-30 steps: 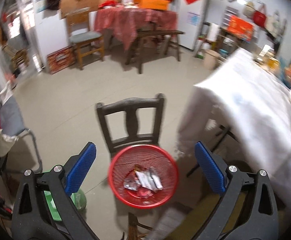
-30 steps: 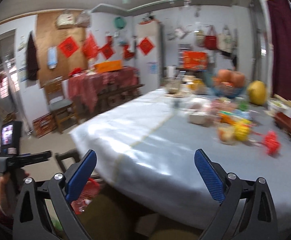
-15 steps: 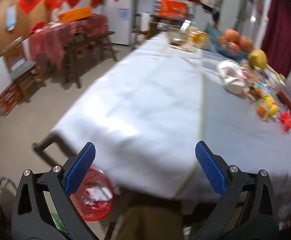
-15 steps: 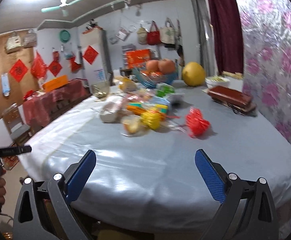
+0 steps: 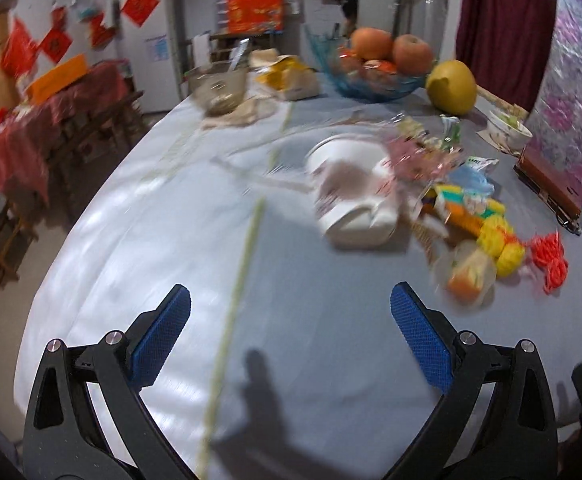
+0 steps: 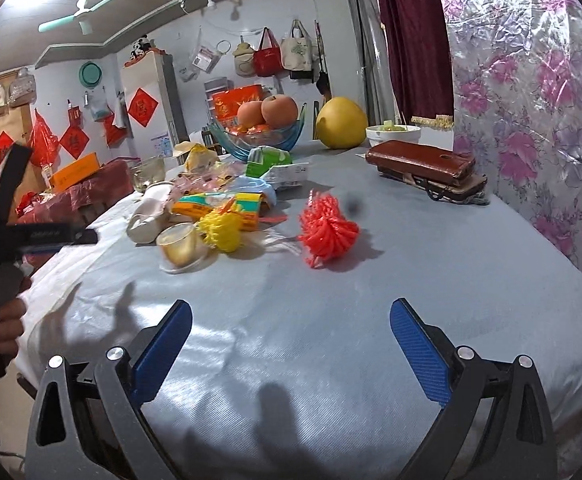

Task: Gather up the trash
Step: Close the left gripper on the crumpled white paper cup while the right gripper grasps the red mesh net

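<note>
Trash (image 6: pixel 227 216) lies heaped mid-worktop (image 6: pixel 411 280), well ahead of my claws; left claw (image 5: pixel 290 330) and right claw (image 6: pixel 291 338) both hang released, empty. I judge this the approach: next, reach and pinch one wrapper.

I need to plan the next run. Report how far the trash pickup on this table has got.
Done: nothing visible now shows collected trash; no bin is in view. In hand: nothing. The left gripper and right gripper are both open and empty over the table. Left: the whole pile, including the red net, yellow net, plastic cup, wrappers and crushed white cup.
</note>
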### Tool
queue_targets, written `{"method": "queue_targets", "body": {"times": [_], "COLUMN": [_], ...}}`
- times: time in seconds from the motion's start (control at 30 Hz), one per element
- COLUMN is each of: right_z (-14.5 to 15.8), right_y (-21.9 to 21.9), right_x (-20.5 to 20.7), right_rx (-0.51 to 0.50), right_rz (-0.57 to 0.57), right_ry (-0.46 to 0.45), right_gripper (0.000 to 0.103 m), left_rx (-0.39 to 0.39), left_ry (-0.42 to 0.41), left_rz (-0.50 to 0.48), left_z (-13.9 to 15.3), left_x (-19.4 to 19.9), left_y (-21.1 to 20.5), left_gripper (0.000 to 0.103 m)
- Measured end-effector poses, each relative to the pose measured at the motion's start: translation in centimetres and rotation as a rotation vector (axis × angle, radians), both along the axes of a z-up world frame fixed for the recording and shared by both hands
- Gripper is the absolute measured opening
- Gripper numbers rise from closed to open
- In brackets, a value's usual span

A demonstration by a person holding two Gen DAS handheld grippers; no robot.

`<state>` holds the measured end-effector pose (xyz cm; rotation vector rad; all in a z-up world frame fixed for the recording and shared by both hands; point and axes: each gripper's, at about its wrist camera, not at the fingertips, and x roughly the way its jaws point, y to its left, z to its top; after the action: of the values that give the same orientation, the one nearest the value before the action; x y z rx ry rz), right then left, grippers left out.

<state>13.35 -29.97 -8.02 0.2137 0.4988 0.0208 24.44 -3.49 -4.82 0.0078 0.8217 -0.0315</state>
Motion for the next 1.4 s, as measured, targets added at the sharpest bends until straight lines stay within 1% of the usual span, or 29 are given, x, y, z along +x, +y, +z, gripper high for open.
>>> {"method": "queue_targets", "body": {"times": [0.17, 0.23, 0.37, 0.43, 0.47, 0.5, 0.53, 0.57, 0.6, 0.63, 0.7, 0.77, 0.93, 1.0, 1.13, 1.2, 1.23, 1.27, 1.3, 1.4], "right_z": [-0.6, -0.7, -0.7, -0.7, -0.7, -0.7, -0.8, -0.8, -0.7, -0.7, -0.5, -0.4, 0.1, 0.3, 1.2, 1.7, 1.9, 2.1, 2.3, 2.6], "right_y": [-0.7, -0.9, -0.9, -0.9, -0.8, -0.8, -0.6, -0.5, -0.5, -0.3, -0.1, 0.0, 0.3, 0.2, -0.2, -0.5, -0.6, -0.8, -1.0, -1.3], "right_x": [0.6, 0.7, 0.6, 0.6, 0.6, 0.7, 0.7, 0.7, 0.7, 0.7, 0.6, 0.4, 0.2, 0.3, 1.5, 2.8, 3.3, 4.0, 4.9, 7.0], "right_rx": [0.017, 0.02, 0.027, 0.031, 0.03, 0.029, 0.024, 0.022, 0.019, 0.016, 0.017, 0.021, 0.016, 0.022, 0.037, 0.021, 0.012, 0.003, -0.003, -0.011], "right_rz": [-0.008, -0.01, -0.012, -0.009, -0.007, -0.005, -0.003, -0.001, 0.0, 0.002, 0.008, 0.012, 0.02, 0.022, 0.017, 0.008, 0.0, -0.005, -0.005, -0.002], "right_ry": [0.015, 0.018, 0.017, 0.017, 0.019, 0.021, 0.023, 0.023, 0.023, 0.023, 0.018, 0.012, 0.0, -0.002, -0.002, 0.006, 0.012, 0.021, 0.032, 0.064], "right_gripper": [0.097, 0.097, 0.097, 0.097, 0.097, 0.097, 0.097, 0.097, 0.097, 0.097, 0.097, 0.097, 0.097, 0.097, 0.097, 0.097, 0.097, 0.097, 0.097, 0.096], "left_rx": [0.026, 0.026, 0.052, 0.049, 0.041, 0.024, -0.013, -0.03, -0.04, -0.045, -0.059, -0.037, -0.02, -0.024, -0.049, -0.064, -0.063, -0.06, -0.048, -0.013], "left_ry": [-0.002, 0.01, 0.051, 0.078, 0.106, 0.114, 0.112, 0.105, 0.103, 0.107, 0.101, 0.094, 0.094, 0.087, 0.09, 0.102, 0.104, 0.111, 0.12, 0.131], "left_rz": [-0.058, -0.078, -0.099, -0.095, -0.078, -0.07, -0.06, -0.052, -0.043, -0.041, -0.034, -0.018, -0.018, -0.01, 0.003, 0.017, 0.009, 0.004, -0.015, -0.035], "left_z": [-0.6, -1.0, -2.3, -3.0, -3.3, -3.4, -3.3, -3.2, -3.1, -3.1, -3.0, -2.9, -3.0, -3.0, -3.5, -3.6, -3.7, -3.8, -3.9, -4.1], "left_x": [4.1, 5.4, 8.5, 9.6, 10.4, 10.6, 10.9, 10.9, 10.8, 10.7, 9.9, 8.5, 3.9, 2.8, 2.2, 2.3, 2.3, 2.3, 2.3, 2.4], "left_y": [-2.8, -3.4, -4.7, -4.7, -4.4, -4.0, -3.3, -2.8, -2.2, -1.7, -0.3, 1.2, 4.0, 4.7, 5.4, 5.4, 5.4, 5.3, 5.0, 4.5], "left_gripper": [0.096, 0.096, 0.096, 0.096, 0.096, 0.096, 0.095, 0.088, 0.077, 0.071, 0.07, 0.07, 0.071, 0.071, 0.073, 0.082, 0.085, 0.091, 0.096, 0.096]}}
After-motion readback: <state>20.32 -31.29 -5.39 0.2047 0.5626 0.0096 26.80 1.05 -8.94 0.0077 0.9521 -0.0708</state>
